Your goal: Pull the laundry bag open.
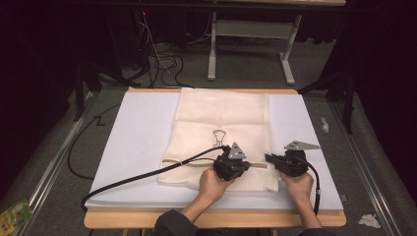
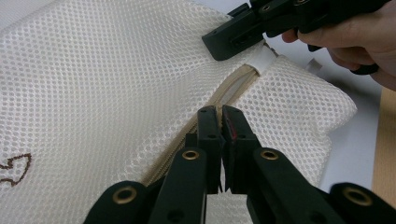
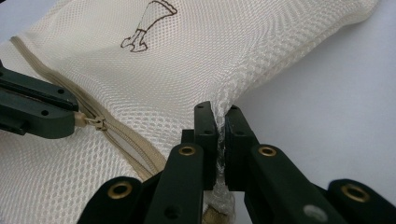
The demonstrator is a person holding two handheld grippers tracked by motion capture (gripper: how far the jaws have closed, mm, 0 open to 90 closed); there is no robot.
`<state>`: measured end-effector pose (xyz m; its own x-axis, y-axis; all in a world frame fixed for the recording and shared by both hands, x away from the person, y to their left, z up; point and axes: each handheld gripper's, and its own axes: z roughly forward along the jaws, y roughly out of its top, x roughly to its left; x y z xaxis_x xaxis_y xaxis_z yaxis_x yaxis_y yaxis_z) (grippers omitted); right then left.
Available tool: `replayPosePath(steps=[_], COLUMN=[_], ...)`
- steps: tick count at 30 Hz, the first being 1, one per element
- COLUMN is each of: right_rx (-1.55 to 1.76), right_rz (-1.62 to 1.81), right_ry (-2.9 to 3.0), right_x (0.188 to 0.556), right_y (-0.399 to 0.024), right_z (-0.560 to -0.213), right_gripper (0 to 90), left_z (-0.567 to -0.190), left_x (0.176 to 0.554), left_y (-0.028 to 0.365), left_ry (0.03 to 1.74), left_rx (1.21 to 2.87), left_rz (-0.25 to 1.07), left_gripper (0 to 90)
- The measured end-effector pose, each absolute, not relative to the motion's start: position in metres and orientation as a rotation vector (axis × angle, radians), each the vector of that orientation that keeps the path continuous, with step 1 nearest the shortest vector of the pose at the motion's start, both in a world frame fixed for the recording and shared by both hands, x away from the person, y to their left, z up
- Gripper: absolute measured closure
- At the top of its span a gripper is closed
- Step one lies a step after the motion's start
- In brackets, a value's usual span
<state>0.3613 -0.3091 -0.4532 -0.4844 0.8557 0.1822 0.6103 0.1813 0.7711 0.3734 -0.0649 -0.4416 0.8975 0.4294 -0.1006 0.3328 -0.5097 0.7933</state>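
A cream mesh bag lies flat on a white board, with a brown stitched emblem and a beige zipper across its near end. My left gripper is shut on the zipper pull; in the right gripper view the pull runs into that gripper's tip beside the slider. My right gripper is shut on the bag's mesh edge at the zipper's right end, close to a white tab. The two grippers face each other, a short gap apart.
The left gripper's black cable trails left across the board and off the wooden table edge. Beyond the table stand a desk frame and floor cables. A green packet and crumpled paper lie on the floor.
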Motion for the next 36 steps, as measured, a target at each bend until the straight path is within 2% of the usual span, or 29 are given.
replayPosePath(steps=[36], right_rx=[1.399], right_rz=[1.147], right_ry=[2.157], right_x=[0.362], right_y=[-0.31], right_z=[-0.455], right_gripper=[87.4], left_z=[-0.44], left_x=[0.378], left_y=[-0.037], left_ry=[0.599], left_rx=[2.118], left_rz=[0.15], left_gripper=[87.0])
